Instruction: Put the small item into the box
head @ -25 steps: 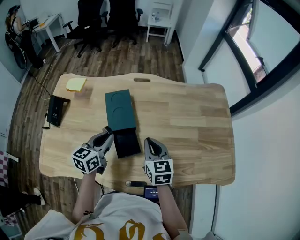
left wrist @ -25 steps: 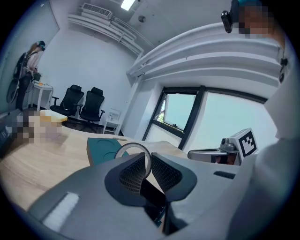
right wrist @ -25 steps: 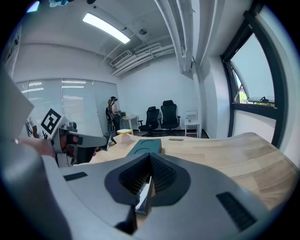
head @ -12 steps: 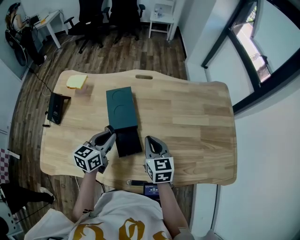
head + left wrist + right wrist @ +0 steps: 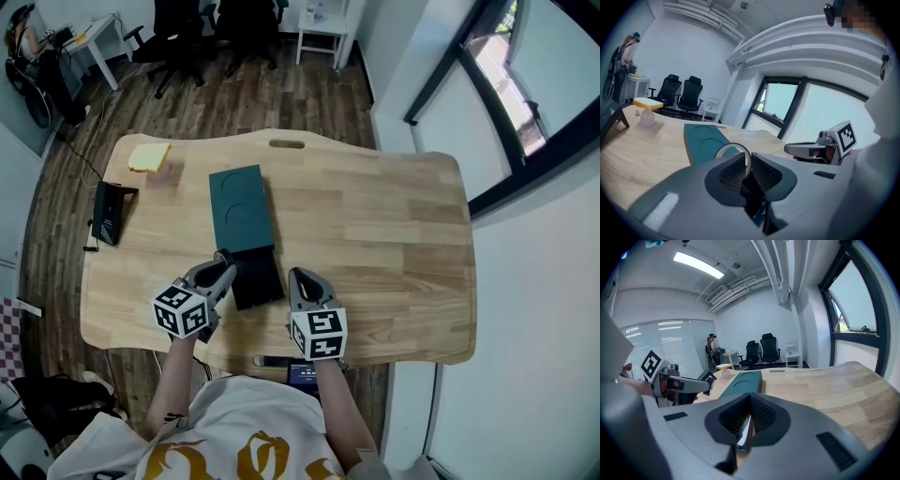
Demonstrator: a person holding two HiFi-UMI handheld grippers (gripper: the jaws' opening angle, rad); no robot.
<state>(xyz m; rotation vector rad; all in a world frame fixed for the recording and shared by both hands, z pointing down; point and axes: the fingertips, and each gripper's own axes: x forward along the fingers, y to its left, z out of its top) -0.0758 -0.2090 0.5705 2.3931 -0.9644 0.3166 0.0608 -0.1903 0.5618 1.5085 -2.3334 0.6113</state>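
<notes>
The ring [image 5: 733,144], a thin, stiff hoop, probably light and slippery, stood pinched by its lower rim in the left gripper [image 5: 747,164] just beside the box [image 5: 241,208], while the right gripper [image 5: 749,416] had its jaws together.

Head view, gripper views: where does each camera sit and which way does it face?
Head view: on the head, looking down at the table; forearms, left tongs, right tongs show.
Left gripper view: on left tongs, facing the window; jaws pinch a ring.
Right gripper view: on right tongs, facing the chairs.
All share the green box.
</notes>
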